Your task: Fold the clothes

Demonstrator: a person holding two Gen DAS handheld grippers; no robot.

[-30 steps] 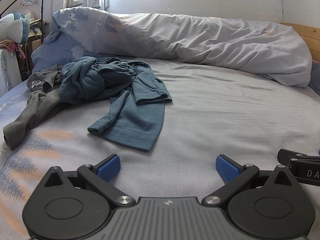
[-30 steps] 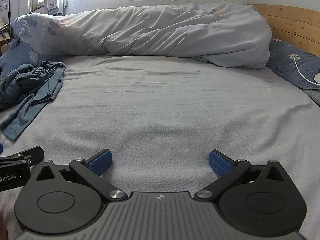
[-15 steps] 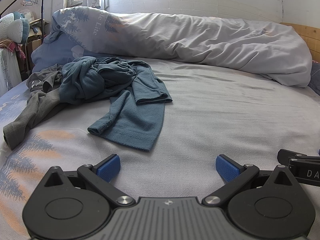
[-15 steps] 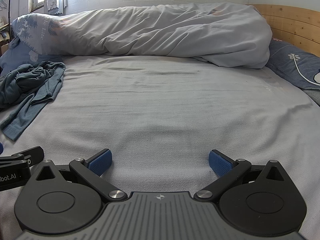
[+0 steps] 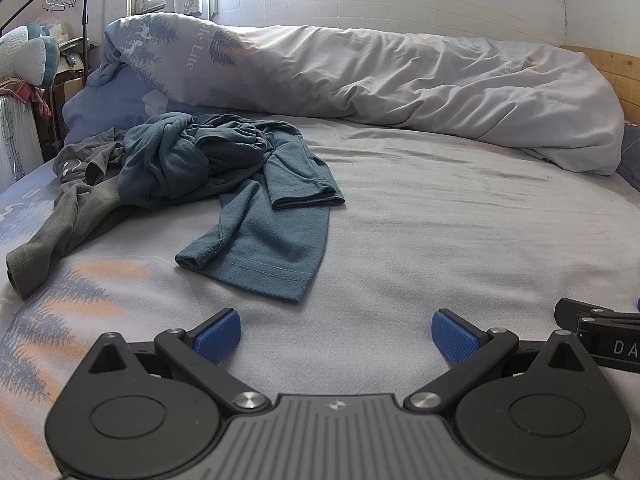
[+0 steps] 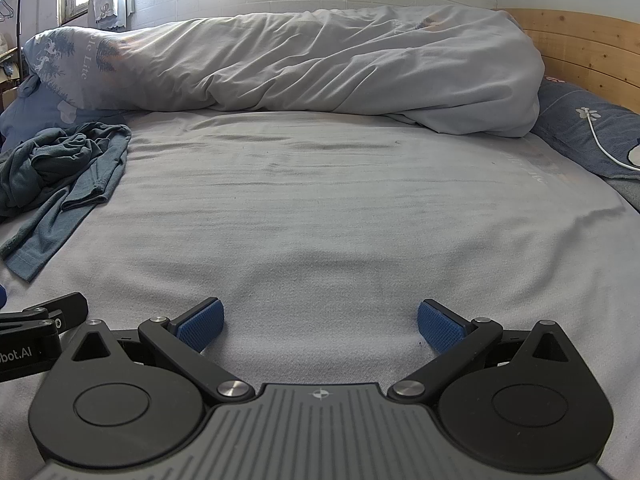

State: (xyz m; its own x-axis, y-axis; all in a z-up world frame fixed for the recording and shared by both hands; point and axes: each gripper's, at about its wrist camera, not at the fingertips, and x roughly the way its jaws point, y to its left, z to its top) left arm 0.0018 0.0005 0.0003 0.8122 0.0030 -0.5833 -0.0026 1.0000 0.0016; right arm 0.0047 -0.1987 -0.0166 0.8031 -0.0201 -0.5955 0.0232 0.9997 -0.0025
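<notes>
Both grippers spread and empty; crumpled clothes lie ahead on the bed.

The left gripper (image 5: 336, 330) and right gripper (image 6: 320, 322) hover low over the grey bedsheet (image 5: 440, 232) with jaws wide apart, holding nothing. The teal T-shirt (image 5: 256, 216) lies bunched ahead-left of the left gripper, far left of the right one, partly overlapping a grey garment (image 5: 76, 208) beyond it. Both look soft, light and limp, likely to sag and drag; the shirt's flat near hem looks like the easiest pinch point.
</notes>
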